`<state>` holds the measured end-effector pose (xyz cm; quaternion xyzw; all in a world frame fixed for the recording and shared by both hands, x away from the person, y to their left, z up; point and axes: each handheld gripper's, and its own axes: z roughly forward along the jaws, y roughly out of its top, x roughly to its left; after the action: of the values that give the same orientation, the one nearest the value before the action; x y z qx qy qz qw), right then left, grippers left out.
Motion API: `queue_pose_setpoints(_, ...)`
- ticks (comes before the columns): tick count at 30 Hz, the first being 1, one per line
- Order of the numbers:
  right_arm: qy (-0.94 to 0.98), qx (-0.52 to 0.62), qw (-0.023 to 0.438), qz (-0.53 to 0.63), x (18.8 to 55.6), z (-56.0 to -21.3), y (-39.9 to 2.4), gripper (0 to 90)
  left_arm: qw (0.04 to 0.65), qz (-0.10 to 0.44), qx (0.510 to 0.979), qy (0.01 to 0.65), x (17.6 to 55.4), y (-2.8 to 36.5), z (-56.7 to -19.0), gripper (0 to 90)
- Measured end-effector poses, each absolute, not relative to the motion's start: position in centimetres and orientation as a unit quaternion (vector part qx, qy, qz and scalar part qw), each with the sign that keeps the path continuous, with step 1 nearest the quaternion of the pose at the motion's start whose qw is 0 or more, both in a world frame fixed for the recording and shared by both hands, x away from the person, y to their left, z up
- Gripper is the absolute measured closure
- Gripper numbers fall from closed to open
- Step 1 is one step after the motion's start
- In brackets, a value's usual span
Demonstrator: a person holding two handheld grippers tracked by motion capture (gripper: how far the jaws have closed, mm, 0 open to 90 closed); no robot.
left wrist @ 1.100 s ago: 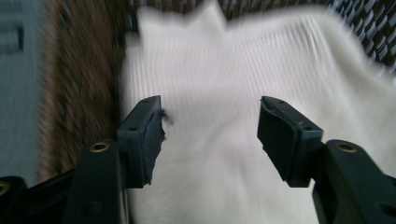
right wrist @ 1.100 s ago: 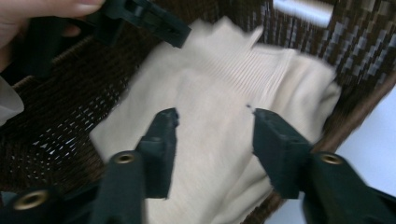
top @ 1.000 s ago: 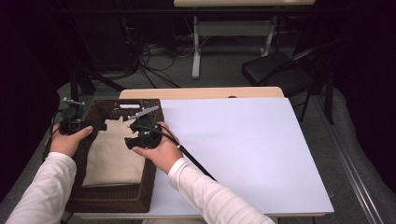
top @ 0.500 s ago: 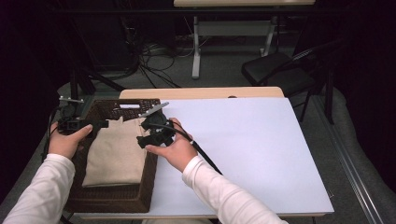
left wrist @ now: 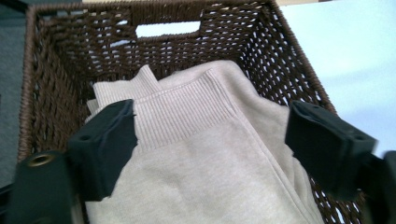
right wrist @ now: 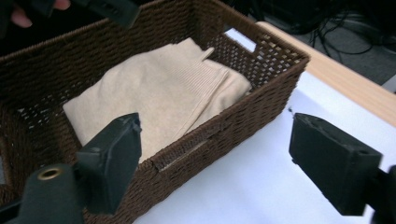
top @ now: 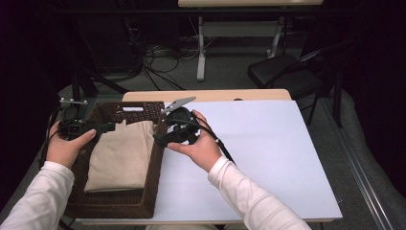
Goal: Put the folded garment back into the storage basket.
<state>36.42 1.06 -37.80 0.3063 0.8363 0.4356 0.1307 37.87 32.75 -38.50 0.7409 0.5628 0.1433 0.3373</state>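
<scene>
A folded beige sweater lies in a brown wicker basket at the table's left end. My left gripper hovers over the basket's left side, and its jaws have just been opening. In the left gripper view this left gripper stands open above the sweater's ribbed hem, with nothing between the pads. My right gripper hangs over the basket's right rim; its jaws have also just been opening. The right gripper is open and holds nothing, above the basket's wall, with the sweater beyond it.
The white tabletop stretches right of the basket. A wooden strip runs along its far edge. Behind the table stand a black chair, the legs of another table and cables on the floor.
Both grippers have lifted off the sweater and drawn apart, the right one to the basket's right rim and the left one to its left side. The sweater stays in the basket.
</scene>
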Motion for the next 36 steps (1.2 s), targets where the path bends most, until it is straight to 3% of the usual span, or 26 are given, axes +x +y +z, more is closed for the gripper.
queue_pose_setpoints(3,0.836,0.308,0.131,0.435,36.3,-37.4,0.3,14.2,0.338,0.141,0.746,0.557,37.3,32.4,-38.1,13.3)
queue_pose_setpoints(8,0.838,0.31,0.128,0.43,36.1,-36.9,-1.1,7.0,0.347,0.145,0.745,0.551,36.3,32.0,-37.6,0.1)
queue_pose_setpoints(11,0.843,0.299,0.131,0.427,35.9,-36.7,-2.0,0.2,0.36,0.14,0.738,0.553,35.7,31.6,-37.6,0.3)
queue_pose_setpoints(22,0.837,0.309,0.151,0.426,34.5,-36.0,-6.0,0.0,0.394,0.142,0.759,0.499,32.6,30.0,-37.0,0.3)
queue_pose_setpoints(36,0.812,0.356,0.188,0.422,32.4,-36.9,-15.0,0.0,0.414,0.148,0.777,0.45,28.6,26.7,-37.9,0.3)
